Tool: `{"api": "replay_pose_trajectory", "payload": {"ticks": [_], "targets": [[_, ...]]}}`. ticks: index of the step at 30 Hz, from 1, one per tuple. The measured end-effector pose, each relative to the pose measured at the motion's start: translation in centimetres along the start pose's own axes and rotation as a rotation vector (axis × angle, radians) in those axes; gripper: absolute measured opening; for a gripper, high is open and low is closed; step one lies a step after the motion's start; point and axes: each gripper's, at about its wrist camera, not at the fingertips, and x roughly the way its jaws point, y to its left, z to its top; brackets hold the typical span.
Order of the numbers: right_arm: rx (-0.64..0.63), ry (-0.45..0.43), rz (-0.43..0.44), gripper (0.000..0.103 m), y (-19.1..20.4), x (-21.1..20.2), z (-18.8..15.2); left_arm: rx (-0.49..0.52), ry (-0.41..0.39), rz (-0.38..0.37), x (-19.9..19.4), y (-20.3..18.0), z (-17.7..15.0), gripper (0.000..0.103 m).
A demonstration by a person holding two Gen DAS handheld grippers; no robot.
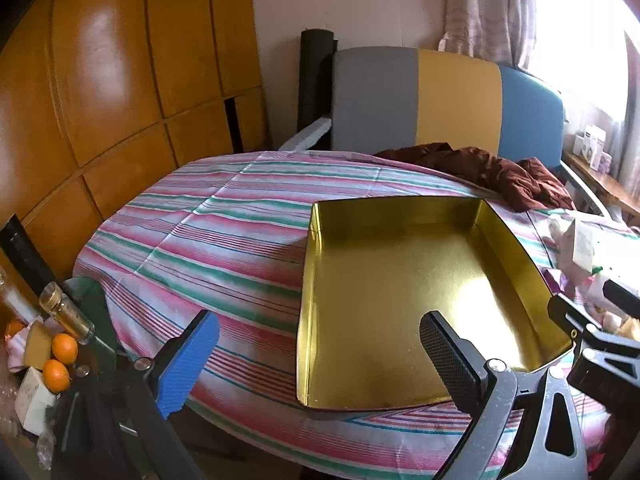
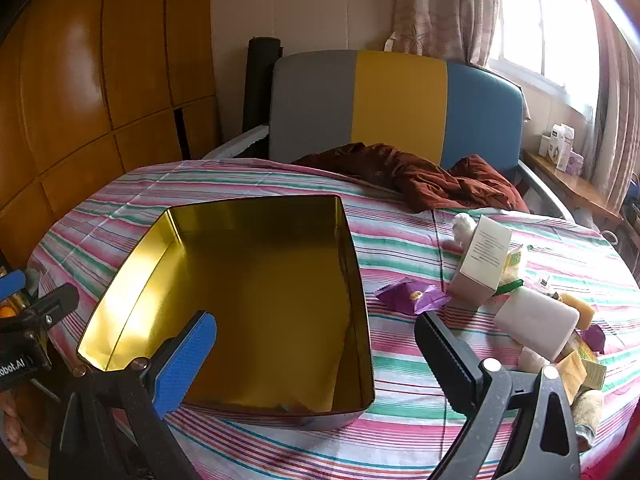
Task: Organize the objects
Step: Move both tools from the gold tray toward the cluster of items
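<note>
Lengthwise, gold tin [image 2: 256, 280] points toward chair [image 2: 396, 104].

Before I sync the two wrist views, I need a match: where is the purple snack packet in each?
Left wrist view: not identifiable; the clutter at the right edge is too blurred.
Right wrist view: purple snack packet lies right of centre on the striped cloth, between the gold tin and a cream box.
Shared landmark: the gold tin.
</note>
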Motion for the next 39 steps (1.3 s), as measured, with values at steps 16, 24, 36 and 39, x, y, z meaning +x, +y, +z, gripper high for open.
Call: {"api": "replay_pose_trajectory", "payload": {"ticks": [16,24,36,39], "targets": [[0.137,0.014,-0.103,0.102,-7.9,-1.6,0.3,0.029,0.076,-0.312,1.4,-1.9,0.1,0.103],[0.257,0.018,-0.254,0.102,-16.9,-3.1,0.7,0.165,0.057,-0.424,1.3,-6.3,1.7,0.103],[0.462,0.026,-0.289,0.102,-25.2,-2.3,-1.0,0.416,0.065,-0.534,1.8,-17.0,4.2,0.102],[0.474,0.009,-0.276,0.102,-25.7,-2.8,-1.2,0.454,0.077,-0.561,2.5,-20.0,5.0,0.101]]}}
